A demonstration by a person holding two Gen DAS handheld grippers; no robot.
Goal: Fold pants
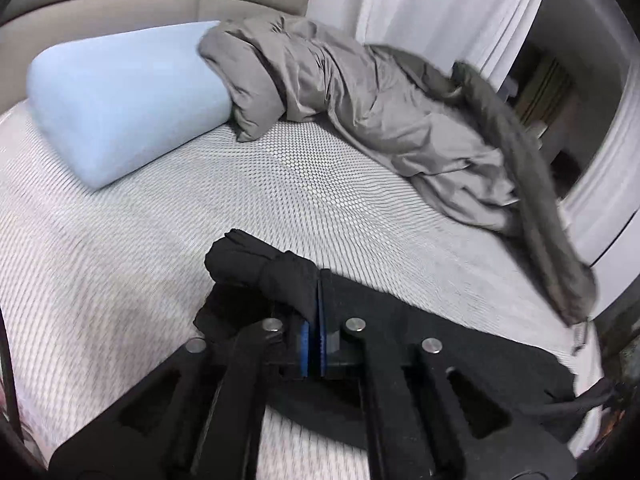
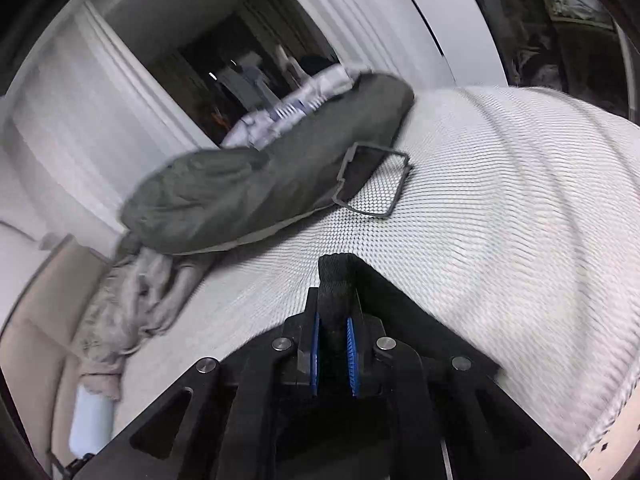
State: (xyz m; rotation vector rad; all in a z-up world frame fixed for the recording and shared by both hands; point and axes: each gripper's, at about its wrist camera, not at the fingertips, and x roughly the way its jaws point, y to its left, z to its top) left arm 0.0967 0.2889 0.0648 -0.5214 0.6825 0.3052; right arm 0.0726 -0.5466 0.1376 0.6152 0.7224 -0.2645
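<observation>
Bed (image 1: 280,184): white dotted mesh cover, the landmark for all entries below.

Duvet (image 1: 360,92): grey, heaped along the far side of the bed, apart from the work.

Pillow (image 1: 120,100): pale blue, at the head of the bed, touching the duvet.

Pants (image 1: 264,268): black, at the near edge of the bed, partly lifted off it. One bunched part was in the left grip, a thicker banded edge in the right; which end of the garment, cannot tell. The rest trailed dark across the near bed.

Left gripper (image 1: 316,312): fingers closed almost to touching, pinching a thin wad of the pants.

Right gripper (image 2: 334,320): fingers closed narrowly on the thick edge of the pants (image 2: 336,280), cloth filling the gap.

Step, as judged: carrying the gripped edge over the bed for a fold. Advice: keep both grips firm, both hands level and the edge taut, lower it square to the cloth below, and keep clear of the duvet.
</observation>
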